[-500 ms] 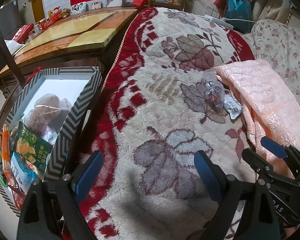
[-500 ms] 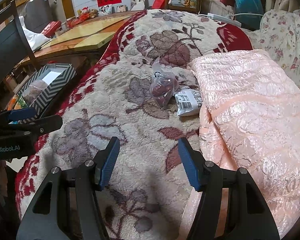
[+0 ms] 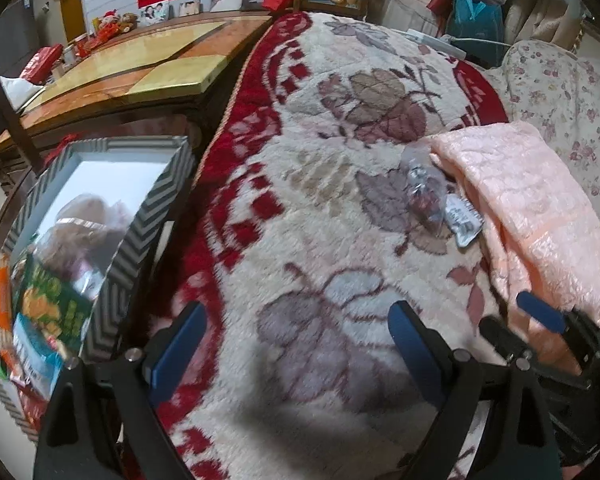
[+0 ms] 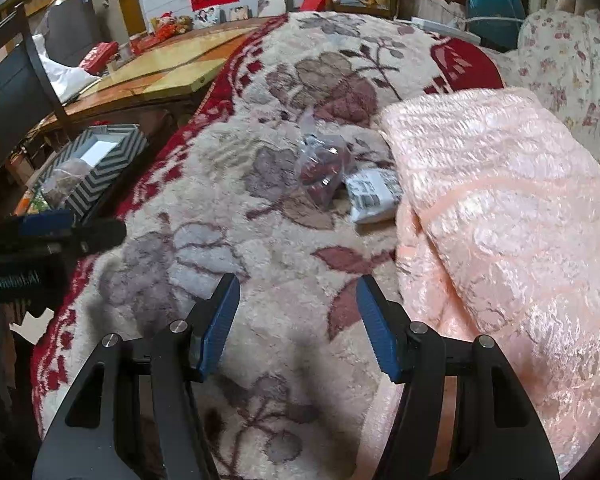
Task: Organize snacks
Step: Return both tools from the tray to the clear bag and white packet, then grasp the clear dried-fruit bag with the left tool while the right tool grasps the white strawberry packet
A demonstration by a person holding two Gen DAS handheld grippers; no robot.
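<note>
A clear bag of dark red snacks lies on the flowered blanket, touching a small white packet beside the pink quilt. My right gripper hovers open and empty over the blanket, short of both snacks. My left gripper is open and empty too, above the blanket's left part, next to the chevron-patterned box. Inside the box lie a green packet, a clear bag and other snacks. The right gripper's fingers show at the left view's lower right.
A wooden table stands behind the box, with red packages and photos at its far end. A floral sofa cushion lies to the right. The blanket drops off at its red border toward the box.
The left wrist view has shifted slightly and is a little blurred, so the left gripper has moved a bit. The right gripper and both snacks stay where they were.
</note>
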